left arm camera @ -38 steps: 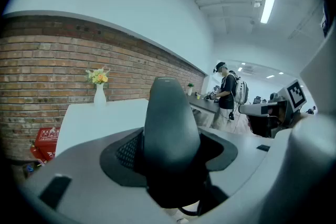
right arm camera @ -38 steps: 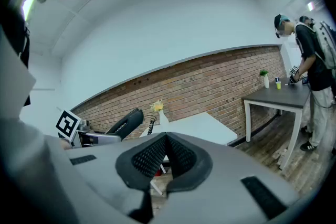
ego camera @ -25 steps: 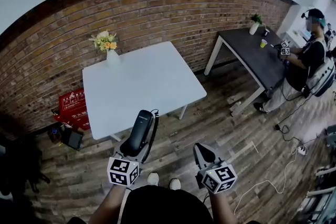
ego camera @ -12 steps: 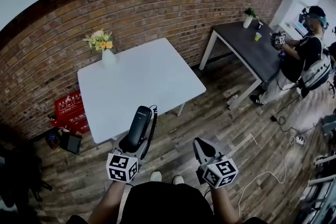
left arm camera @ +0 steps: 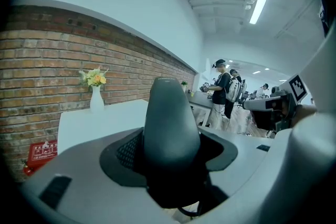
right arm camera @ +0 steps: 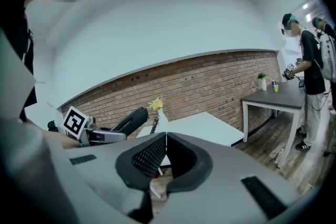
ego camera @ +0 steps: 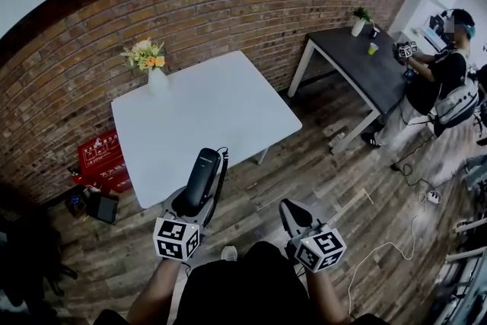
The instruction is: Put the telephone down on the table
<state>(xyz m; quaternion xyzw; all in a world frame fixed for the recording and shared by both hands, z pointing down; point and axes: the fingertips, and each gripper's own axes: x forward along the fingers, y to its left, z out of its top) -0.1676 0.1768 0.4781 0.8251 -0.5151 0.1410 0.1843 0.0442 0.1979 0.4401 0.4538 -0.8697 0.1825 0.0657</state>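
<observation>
Head view shows a black cordless-style telephone handset [ego camera: 204,170] with a black coiled cord [ego camera: 221,177] clamped in the left gripper [ego camera: 195,200]. The jaws stand fairly wide apart, closed on the handset's lower half, with its rounded upper end sticking out past them. The handset hangs in the air at the near edge of the white square table [ego camera: 228,114], tilted up towards it and not resting on it; its upper end overlaps that edge in this view.

The right gripper [right arm camera: 166,150] is off to the right of the table's near edge, over the brown wooden plank floor [ego camera: 304,171]. Its two dark pads are pressed together with nothing between them.

At the table's far left corner stands a white vase [ego camera: 157,81] of yellow and white flowers [ego camera: 144,55], against the red brick wall [ego camera: 228,4]. A red box [ego camera: 101,151] lies on the floor left of the table. Well to the table's right stands a dark rectangular table [ego camera: 364,66], and a person in dark clothes [ego camera: 444,80] beside it.
</observation>
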